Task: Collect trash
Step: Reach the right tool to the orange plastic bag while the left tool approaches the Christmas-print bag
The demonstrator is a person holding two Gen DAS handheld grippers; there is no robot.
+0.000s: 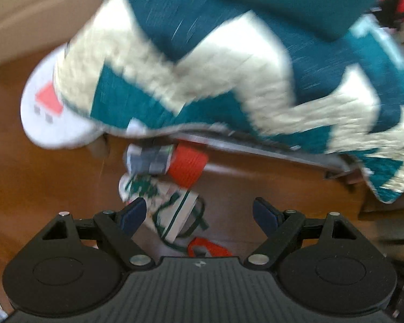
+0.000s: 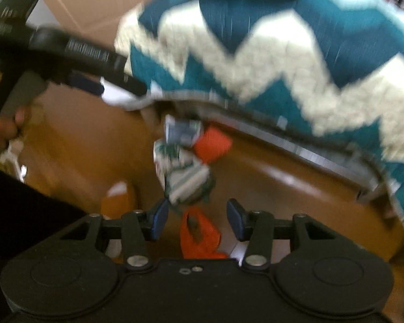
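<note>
trash pile (image 1: 164, 185) | crumpled white-green wrappers, red cup | on floor

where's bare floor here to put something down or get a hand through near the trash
Bare wood floor lies left of the trash pile, below the white bag. Another free strip runs right of the red cup, under the bed rail. It is crowded in the middle: the cup, crumpled green-and-white wrappers and an orange scrap sit bunched below the quilt's edge.
</note>
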